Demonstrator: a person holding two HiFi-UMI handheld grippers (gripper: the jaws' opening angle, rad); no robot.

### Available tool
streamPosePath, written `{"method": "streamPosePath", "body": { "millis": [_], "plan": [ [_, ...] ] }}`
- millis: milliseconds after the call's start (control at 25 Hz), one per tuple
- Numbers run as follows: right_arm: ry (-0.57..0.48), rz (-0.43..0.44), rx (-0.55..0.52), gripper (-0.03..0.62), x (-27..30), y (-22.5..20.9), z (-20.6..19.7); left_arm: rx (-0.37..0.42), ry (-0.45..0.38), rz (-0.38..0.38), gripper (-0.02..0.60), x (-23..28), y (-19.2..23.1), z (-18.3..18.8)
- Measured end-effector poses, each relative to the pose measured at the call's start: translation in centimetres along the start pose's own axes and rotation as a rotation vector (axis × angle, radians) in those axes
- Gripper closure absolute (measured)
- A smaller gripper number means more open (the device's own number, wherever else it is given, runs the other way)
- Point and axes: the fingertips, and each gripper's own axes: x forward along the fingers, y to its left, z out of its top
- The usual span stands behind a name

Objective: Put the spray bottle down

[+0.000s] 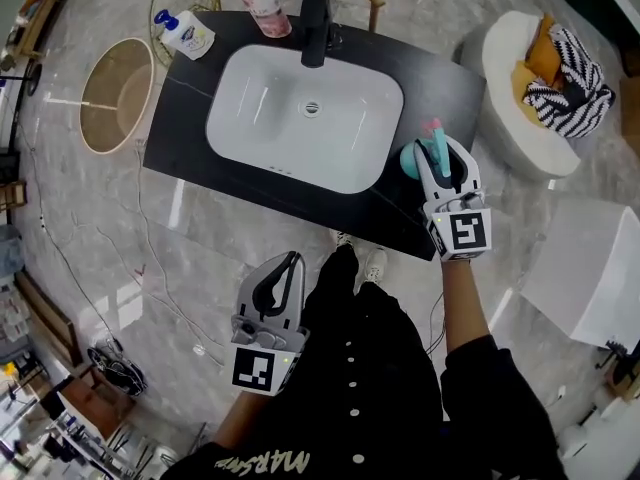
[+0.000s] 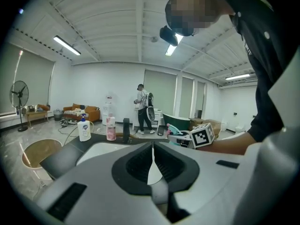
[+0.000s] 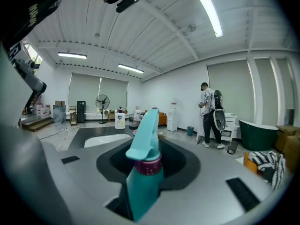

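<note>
A teal spray bottle (image 1: 412,159) with a pink collar stands upright between the jaws of my right gripper (image 1: 445,158), over the front right corner of the black counter (image 1: 190,118). In the right gripper view the spray bottle (image 3: 144,177) fills the middle, and my right gripper (image 3: 147,159) is shut on its body below the collar. My left gripper (image 1: 288,264) hangs lower, off the counter's front edge and close to the person's body. Seen in the left gripper view, my left gripper (image 2: 153,150) has its jaws together with nothing between them.
A white sink (image 1: 300,108) with a black faucet (image 1: 316,28) is set in the counter. A pink bottle (image 1: 265,8) and a white soap dispenser (image 1: 185,33) stand at its back left. A round wicker basket (image 1: 115,93) sits left, a white armchair (image 1: 520,108) with striped cloth right.
</note>
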Motion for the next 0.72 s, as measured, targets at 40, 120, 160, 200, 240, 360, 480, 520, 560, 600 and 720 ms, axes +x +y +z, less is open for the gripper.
{"method": "streamPosePath", "body": {
  "millis": [40, 120, 160, 200, 240, 360, 480, 520, 560, 600, 720],
  "plan": [
    [0.000, -0.001, 0.001, 0.468, 0.2, -0.1, -0.2, 0.002, -0.003, 0.000, 0.560, 0.2, 0.2, -0.1],
    [0.002, -0.001, 0.000, 0.468, 0.5, -0.1, -0.7, 0.006, -0.009, 0.002, 0.560, 0.6, 0.5, -0.3],
    [0.003, -0.001, 0.000, 0.468, 0.6, -0.1, -0.9, 0.002, 0.003, 0.001, 0.560, 0.7, 0.5, -0.6],
    [0.005, -0.001, 0.000, 0.468, 0.7, -0.1, -1.0, -0.005, 0.020, -0.001, 0.560, 0.7, 0.5, -1.0],
    [0.004, 0.000, 0.001, 0.468, 0.7, -0.1, -1.2, -0.009, 0.032, -0.003, 0.560, 0.8, 0.4, -1.2],
    [-0.009, 0.003, 0.002, 0.468, 0.8, 0.0, -1.4, -0.013, 0.047, -0.005, 0.560, 1.1, 0.4, -1.7],
    [-0.012, 0.004, -0.005, 0.468, 0.8, 0.0, -1.5, -0.015, 0.060, -0.001, 0.560, 1.3, 0.5, -2.0],
    [-0.008, 0.004, -0.009, 0.468, 0.8, 0.0, -1.6, -0.019, 0.063, 0.002, 0.560, 1.4, 0.5, -2.1],
    [-0.003, 0.005, -0.009, 0.468, 0.8, -0.1, -1.7, -0.019, 0.058, 0.004, 0.560, 1.5, 0.5, -2.1],
    [0.001, 0.007, -0.004, 0.447, 0.8, -0.1, -1.8, -0.013, 0.044, 0.005, 0.560, 1.6, 0.4, -1.9],
    [-0.001, 0.017, 0.022, 0.408, 0.6, -0.2, -1.7, 0.001, 0.007, -0.001, 0.560, 1.8, 0.2, -1.1]
  ]
}}
